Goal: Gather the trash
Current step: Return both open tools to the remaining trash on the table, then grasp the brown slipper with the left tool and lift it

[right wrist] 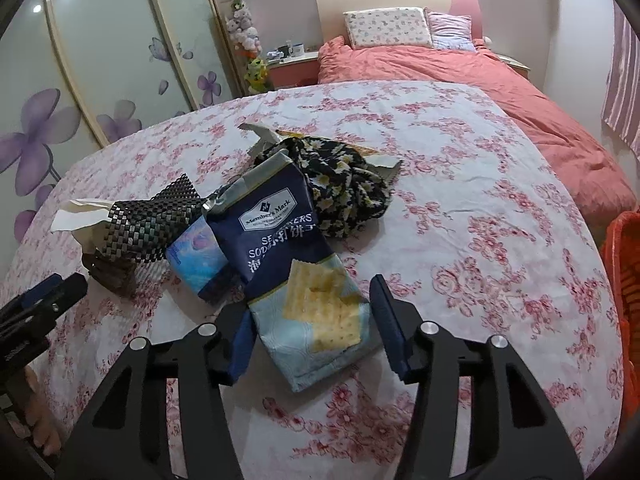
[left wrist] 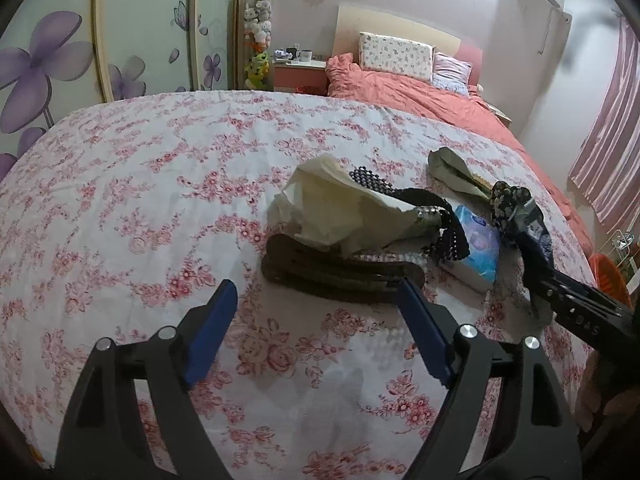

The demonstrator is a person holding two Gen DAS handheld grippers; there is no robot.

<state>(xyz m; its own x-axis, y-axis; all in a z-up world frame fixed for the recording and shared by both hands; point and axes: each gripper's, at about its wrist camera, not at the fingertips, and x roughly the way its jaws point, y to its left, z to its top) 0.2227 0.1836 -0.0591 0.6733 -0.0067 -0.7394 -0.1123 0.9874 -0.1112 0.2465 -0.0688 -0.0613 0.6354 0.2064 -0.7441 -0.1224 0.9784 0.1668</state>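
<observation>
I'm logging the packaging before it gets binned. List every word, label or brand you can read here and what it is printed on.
"Member's Mark" – white badge on the blue cracker bag; the smaller line under it is too small to read.
"SOD..." – start of a white line lower on that bag; a fold hides the rest, likely "soda crackers".
Chinese characters beside it: partly creased, not reliably readable.
"DAS" – embossed on the right gripper, only part showing.
Blue tissue pack: print too blurred.

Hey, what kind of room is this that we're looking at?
A bedroom, most likely. A bed with pillows stands at the back, a nightstand sits beside it, and a flower-printed wardrobe lines the wall.
</observation>
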